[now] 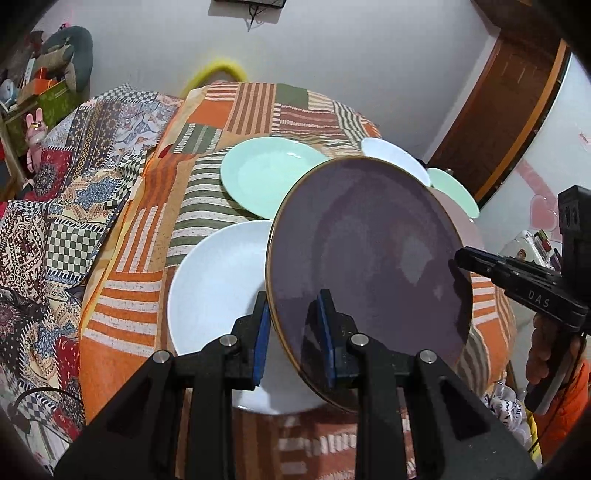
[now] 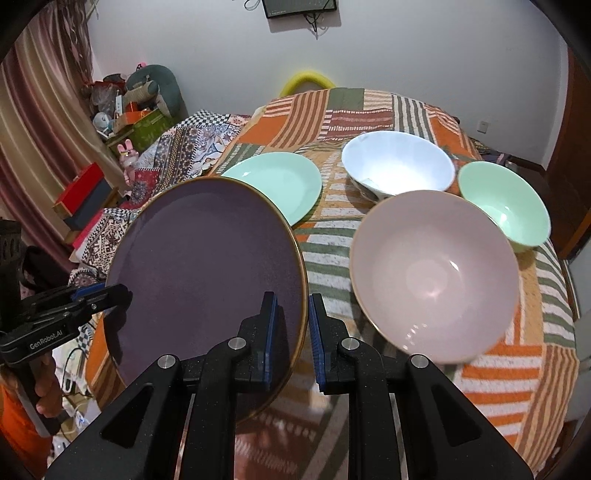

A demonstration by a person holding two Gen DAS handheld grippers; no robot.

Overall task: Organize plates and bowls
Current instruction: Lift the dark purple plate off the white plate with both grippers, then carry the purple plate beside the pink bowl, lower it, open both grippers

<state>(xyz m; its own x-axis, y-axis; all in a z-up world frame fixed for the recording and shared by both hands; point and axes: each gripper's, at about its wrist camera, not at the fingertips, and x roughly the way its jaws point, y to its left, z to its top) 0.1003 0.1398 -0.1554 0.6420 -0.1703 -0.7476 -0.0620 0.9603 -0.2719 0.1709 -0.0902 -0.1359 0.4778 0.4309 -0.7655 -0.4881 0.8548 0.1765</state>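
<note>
Bowls (image 2: 436, 273) and mint plate (image 2: 280, 184) beyond purple plate (image 2: 207, 280), white plate (image 1: 218, 284) beneath.

The purple plate (image 1: 369, 273) is covering a lot in the left wrist view: the pink bowl (image 1: 463, 229) shows only as a sliver past its rim, the white bowl (image 1: 397, 157) and green bowl (image 1: 452, 190) peek out as arcs, and the white plate (image 1: 218, 291) loses its right side behind it. The green plate (image 1: 266, 173) has its near edge tucked behind too. In the right wrist view, the pink bowl's near rim is smeared with blur. The wall screen (image 2: 299, 7) is cut by the top edge. Shelf clutter (image 2: 125, 107) at far left, possibly toys and boxes, is too small to sort.
</note>
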